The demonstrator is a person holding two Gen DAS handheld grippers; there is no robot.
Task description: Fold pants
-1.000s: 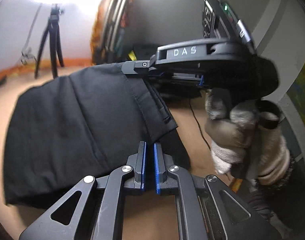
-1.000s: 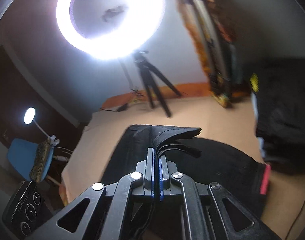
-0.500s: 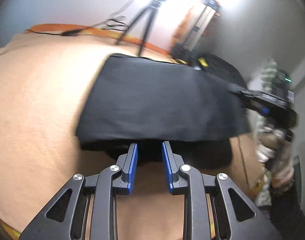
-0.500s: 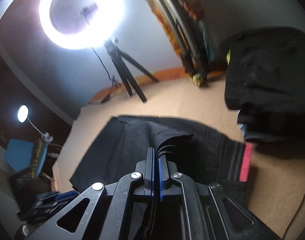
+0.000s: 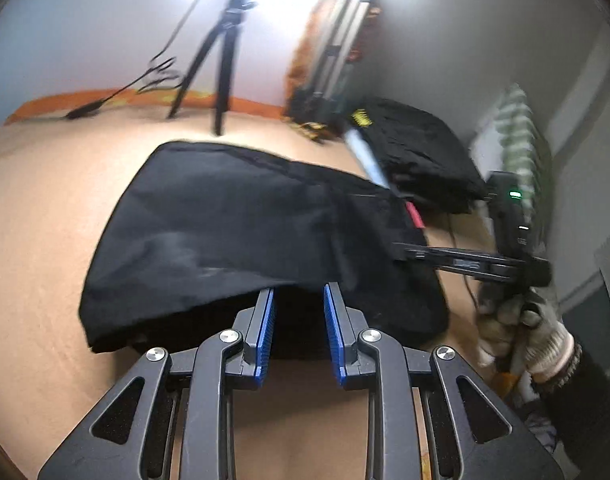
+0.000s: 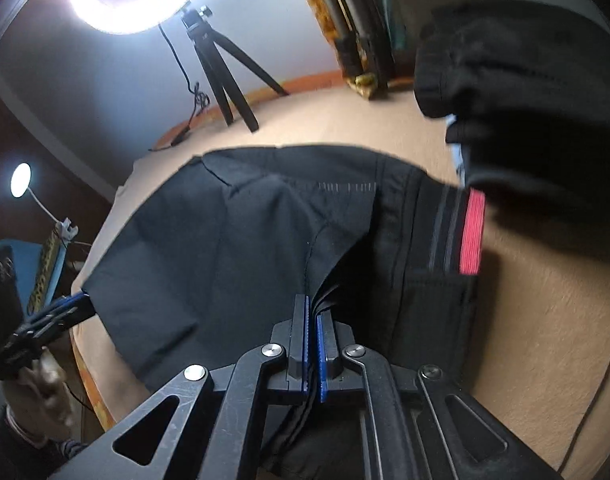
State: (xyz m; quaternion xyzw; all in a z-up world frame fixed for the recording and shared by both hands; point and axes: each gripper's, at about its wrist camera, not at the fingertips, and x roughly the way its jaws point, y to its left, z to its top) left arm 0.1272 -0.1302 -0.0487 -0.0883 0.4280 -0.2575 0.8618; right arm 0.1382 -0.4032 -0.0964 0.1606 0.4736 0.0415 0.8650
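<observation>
The black pants (image 5: 233,232) lie folded on the tan surface (image 5: 45,216). My left gripper (image 5: 298,300) is open, its blue pads at the near edge of the fabric, holding nothing. My right gripper (image 6: 312,316) is shut on a bunched fold of the pants (image 6: 265,240) near the waistband, which has a red tab (image 6: 472,232). The right gripper also shows in the left wrist view (image 5: 405,254) at the pants' right edge, held by a gloved hand (image 5: 521,332). The left gripper shows in the right wrist view (image 6: 79,304) at the pants' left edge.
A pile of other dark clothes (image 5: 421,156) lies at the back right, also in the right wrist view (image 6: 537,92). A ring light on a black tripod (image 6: 221,76) and a leaning folded stand (image 5: 333,56) are at the back. A cable (image 6: 601,400) runs along the right.
My left gripper opened and let go of the pants, then drew back to their near edge. My right gripper kept its hold and lowered its fold toward the surface.
</observation>
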